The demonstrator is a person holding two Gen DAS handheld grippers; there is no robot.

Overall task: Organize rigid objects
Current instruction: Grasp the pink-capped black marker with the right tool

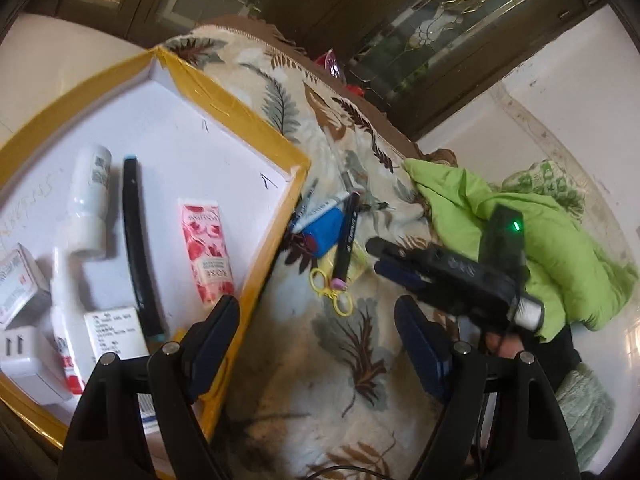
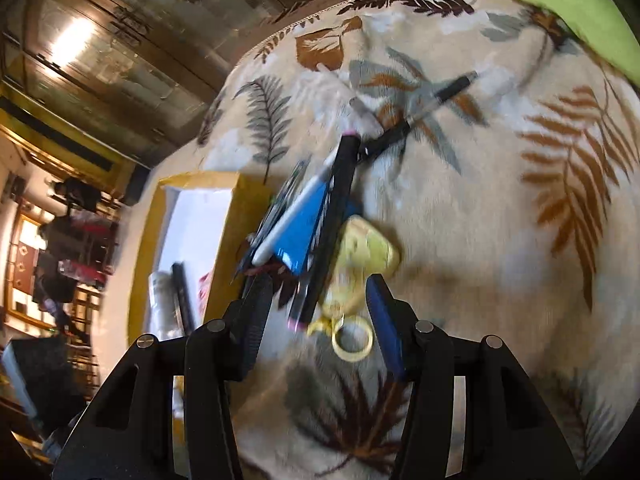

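Looking over my progress, I judge the sorting roughly half done. The yellow-rimmed tray (image 1: 256, 128) lies on the leaf-patterned blanket (image 1: 352, 344), and on its white floor lie a white bottle (image 1: 90, 204), a long black tube (image 1: 138, 248), a rose-printed cream tube (image 1: 206, 250), a white tube with a red end (image 1: 66, 336), some small white boxes (image 1: 18, 288) and a white charger plug (image 1: 26, 364). Those look placed.

What is left sits in a heap just beside the tray's outer wall, on the blanket: a blue block (image 1: 322, 234), a white marker (image 1: 320, 212), a black pen with a pink end (image 1: 347, 240), yellow scissors (image 1: 334, 288) and another dark pen (image 2: 424, 112) lying a little beyond the pile. None of these is in the tray yet.

My left tool (image 1: 316, 344) is spread wide with nothing between its fingers; it hangs over the tray's edge and the blanket. My right tool (image 2: 320, 320) is spread about halfway and also empty, though the scissors' ring and the pink end of the black pen show between its fingers in the right wrist view. That view is blurred, so I cannot tell whether a pad touches either. A green cloth (image 1: 520, 248) lies behind, apart from the pile.

My guess is the scissors or the black pen go next.
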